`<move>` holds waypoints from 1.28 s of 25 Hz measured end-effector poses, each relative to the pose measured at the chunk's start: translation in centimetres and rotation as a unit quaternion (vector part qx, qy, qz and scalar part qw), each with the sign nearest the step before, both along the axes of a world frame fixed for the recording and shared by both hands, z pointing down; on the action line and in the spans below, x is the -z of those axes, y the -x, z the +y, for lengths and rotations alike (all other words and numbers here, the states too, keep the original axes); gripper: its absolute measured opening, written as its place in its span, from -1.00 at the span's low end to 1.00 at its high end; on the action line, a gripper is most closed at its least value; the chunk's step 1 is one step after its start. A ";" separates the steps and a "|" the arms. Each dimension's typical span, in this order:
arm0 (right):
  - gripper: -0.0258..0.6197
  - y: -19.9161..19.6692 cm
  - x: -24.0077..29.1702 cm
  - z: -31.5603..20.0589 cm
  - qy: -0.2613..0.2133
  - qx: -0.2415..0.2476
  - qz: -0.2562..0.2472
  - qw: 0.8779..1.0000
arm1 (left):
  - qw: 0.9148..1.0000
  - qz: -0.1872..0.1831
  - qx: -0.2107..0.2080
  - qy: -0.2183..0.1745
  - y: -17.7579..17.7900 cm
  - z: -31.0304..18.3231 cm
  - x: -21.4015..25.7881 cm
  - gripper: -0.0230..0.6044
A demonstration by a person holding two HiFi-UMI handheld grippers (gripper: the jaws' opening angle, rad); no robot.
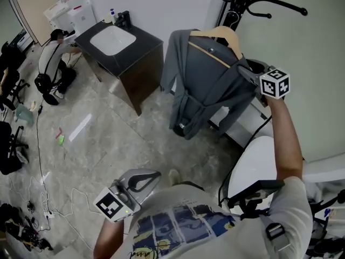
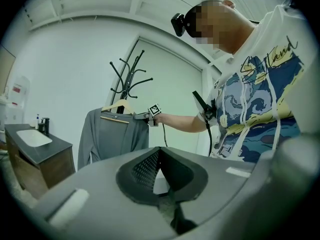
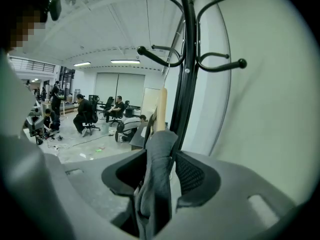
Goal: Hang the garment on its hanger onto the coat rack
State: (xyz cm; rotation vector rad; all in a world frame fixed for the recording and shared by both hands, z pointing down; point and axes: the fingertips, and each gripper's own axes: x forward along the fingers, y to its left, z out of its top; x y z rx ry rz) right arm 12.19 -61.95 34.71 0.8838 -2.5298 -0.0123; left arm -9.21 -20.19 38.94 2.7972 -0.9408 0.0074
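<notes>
A grey garment (image 1: 205, 85) hangs from a wooden hanger (image 1: 221, 34) right against the black coat rack (image 1: 237, 4). The hook is at the rack's pole; I cannot tell whether it rests on a prong. My right gripper (image 1: 245, 69) is at the garment's right shoulder. In the right gripper view the grey cloth (image 3: 157, 174) and the hanger's end (image 3: 162, 109) stand between the jaws of that gripper (image 3: 160, 169), with a gap at the right pad, so it is open. My left gripper (image 1: 153, 175) is low, near my body, shut and empty.
A dark cabinet with a white sink (image 1: 118, 42) stands left of the garment, and a person (image 1: 54, 53) crouches beyond it. A white rounded seat (image 1: 259, 166) is below my right arm. Cables (image 1: 38, 198) lie on the floor at the left. The wall is right behind the rack.
</notes>
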 end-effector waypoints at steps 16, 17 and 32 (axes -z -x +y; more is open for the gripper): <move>-0.37 1.7 0.8 17.1 -0.072 -0.059 0.007 0.996 | 0.999 -0.001 -0.051 0.000 2.6 7.6 0.2 -0.92; -0.40 2.4 0.3 18.7 -0.068 -0.053 0.007 0.996 | 0.998 -0.001 -0.055 -0.001 2.7 8.1 0.2 -0.92; -0.89 10.3 -4.0 39.1 -0.040 -0.005 -0.017 0.999 | 0.996 0.003 -0.087 -0.010 2.8 16.2 -0.5 -0.92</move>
